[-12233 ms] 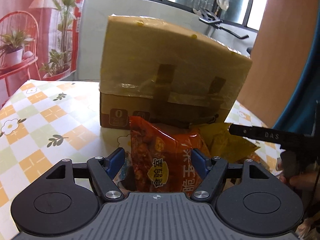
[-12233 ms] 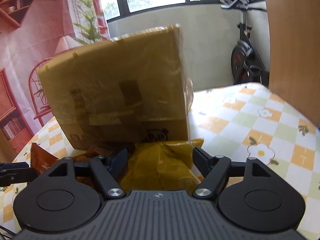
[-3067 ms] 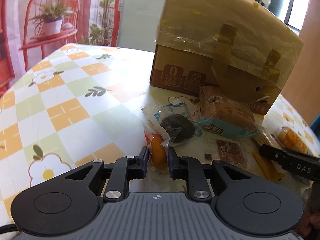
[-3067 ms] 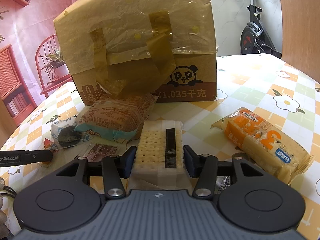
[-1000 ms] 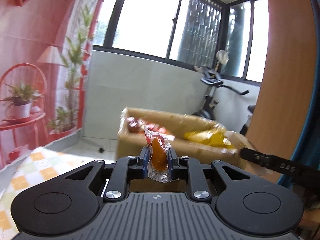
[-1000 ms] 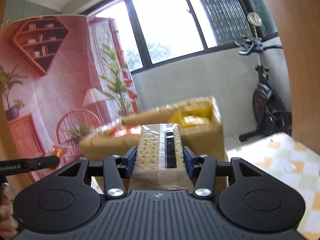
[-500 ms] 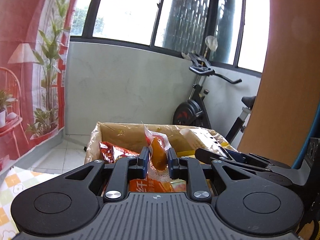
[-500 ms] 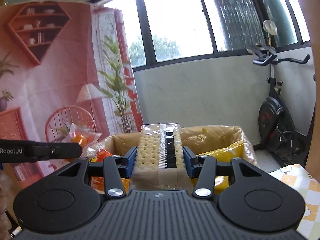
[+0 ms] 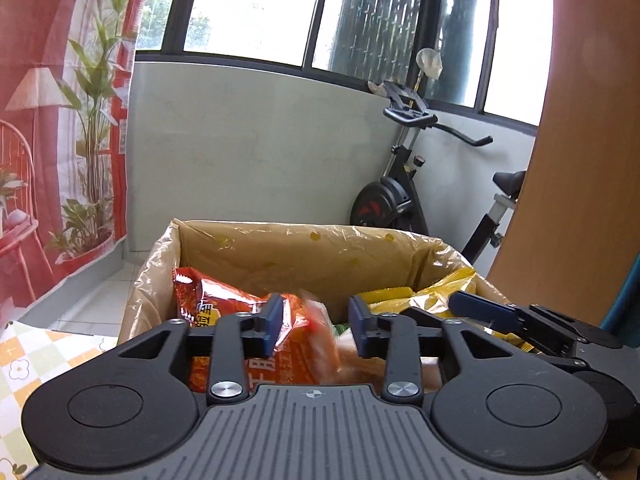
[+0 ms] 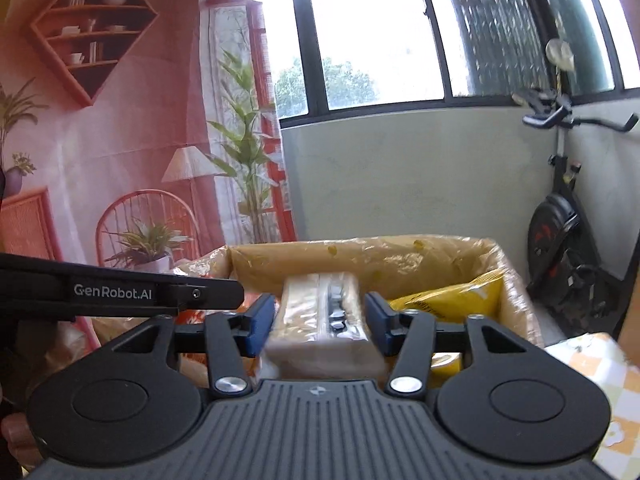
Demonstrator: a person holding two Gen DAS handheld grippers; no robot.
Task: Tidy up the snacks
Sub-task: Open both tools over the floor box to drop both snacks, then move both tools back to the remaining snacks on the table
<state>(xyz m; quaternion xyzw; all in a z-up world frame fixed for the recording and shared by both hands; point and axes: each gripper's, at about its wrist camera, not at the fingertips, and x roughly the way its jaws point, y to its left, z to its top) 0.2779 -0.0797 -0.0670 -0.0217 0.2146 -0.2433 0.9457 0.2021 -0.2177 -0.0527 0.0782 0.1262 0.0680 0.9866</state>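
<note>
My left gripper (image 9: pixel 316 322) hangs over the open cardboard box (image 9: pixel 304 236) lined with yellow plastic. Its jaws are opening, and the small orange snack pouch (image 9: pixel 322 336) drops blurred between them, free of the pads. A red snack bag (image 9: pixel 216 308) and a yellow bag (image 9: pixel 432 296) lie inside. My right gripper (image 10: pixel 320 326) is over the same box (image 10: pixel 360 248) with its jaws opening. The cracker pack (image 10: pixel 320 320) slips down between its blue pads, blurred. A finger of the right gripper (image 9: pixel 480 306) shows in the left wrist view.
The checked tablecloth (image 9: pixel 24 360) shows beside the box on the left and again at the right (image 10: pixel 608 360). An exercise bike (image 9: pixel 400 184) stands behind by the grey wall. A wooden panel (image 9: pixel 580 160) rises on the right. The left gripper's arm (image 10: pixel 120 292) crosses the right wrist view.
Both pairs of jaws have widened. The orange pouch and the cracker pack, gripped half a second ago, have come loose and sunk toward the box. Both grippers came closer over the box.
</note>
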